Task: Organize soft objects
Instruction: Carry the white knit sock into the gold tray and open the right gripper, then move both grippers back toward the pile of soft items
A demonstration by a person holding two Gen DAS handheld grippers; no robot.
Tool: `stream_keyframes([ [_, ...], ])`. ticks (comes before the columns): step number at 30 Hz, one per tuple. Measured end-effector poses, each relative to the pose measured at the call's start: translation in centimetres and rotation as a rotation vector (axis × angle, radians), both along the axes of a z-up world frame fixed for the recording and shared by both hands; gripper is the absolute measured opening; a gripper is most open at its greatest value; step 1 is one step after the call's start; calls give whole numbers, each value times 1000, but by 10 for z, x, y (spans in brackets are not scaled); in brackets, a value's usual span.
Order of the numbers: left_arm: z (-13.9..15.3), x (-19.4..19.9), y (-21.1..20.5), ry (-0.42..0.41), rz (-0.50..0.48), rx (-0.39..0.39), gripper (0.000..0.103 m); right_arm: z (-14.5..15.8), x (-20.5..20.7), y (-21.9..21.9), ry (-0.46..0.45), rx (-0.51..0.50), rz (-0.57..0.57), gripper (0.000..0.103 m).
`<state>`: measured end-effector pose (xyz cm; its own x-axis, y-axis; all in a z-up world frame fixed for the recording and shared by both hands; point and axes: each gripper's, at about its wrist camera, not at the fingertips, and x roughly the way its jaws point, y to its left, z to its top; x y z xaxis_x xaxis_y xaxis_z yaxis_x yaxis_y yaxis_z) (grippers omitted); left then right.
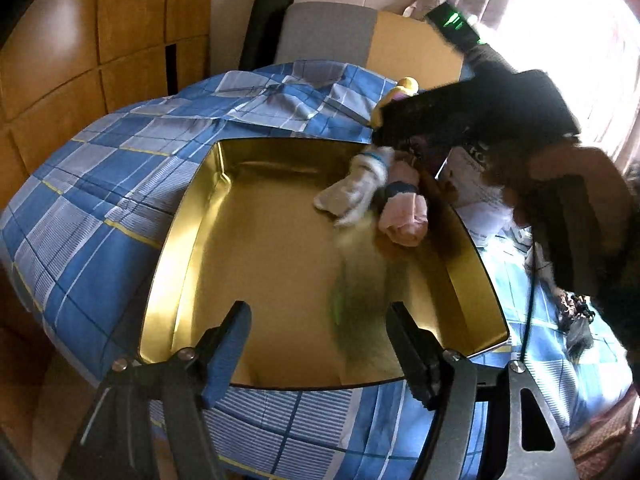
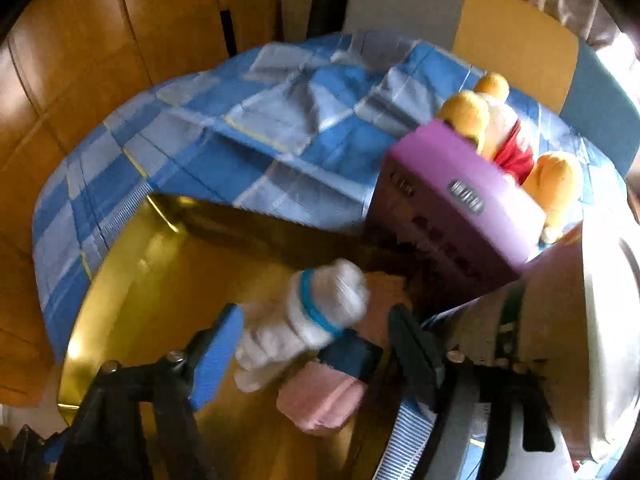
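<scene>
A gold tin box [image 1: 188,240] lies open on a blue checked bedsheet. In its far right corner lie a white sock with a blue band [image 1: 360,184] and a pink sock bundle with a dark blue cuff [image 1: 404,216]. My left gripper [image 1: 320,344] is open and empty above the box's near edge. My right gripper [image 2: 316,344] is open, its jaws standing on either side of the white sock [image 2: 312,312], with the pink bundle [image 2: 320,404] just below. In the left view the right gripper [image 1: 384,136] reaches in from the right.
A purple carton [image 2: 452,208] stands at the box's far right corner. A yellow plush toy with a red shirt [image 2: 516,140] lies behind it on the sheet [image 2: 240,128]. Wooden wardrobe panels [image 1: 80,40] stand to the left. Papers and cables [image 1: 480,200] lie right of the box.
</scene>
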<state>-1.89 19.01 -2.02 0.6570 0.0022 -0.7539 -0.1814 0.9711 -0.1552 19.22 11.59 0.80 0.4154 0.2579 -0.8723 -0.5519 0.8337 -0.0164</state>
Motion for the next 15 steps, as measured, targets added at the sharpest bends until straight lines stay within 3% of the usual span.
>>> stream_keyframes([
  [10,3,0,-12,-2,-22,32,71,36,-53,-30,-157,38,51,77],
  [15,7,-2,-24,-11,-50,62,71,43,-81,-61,-174,68,58,77],
])
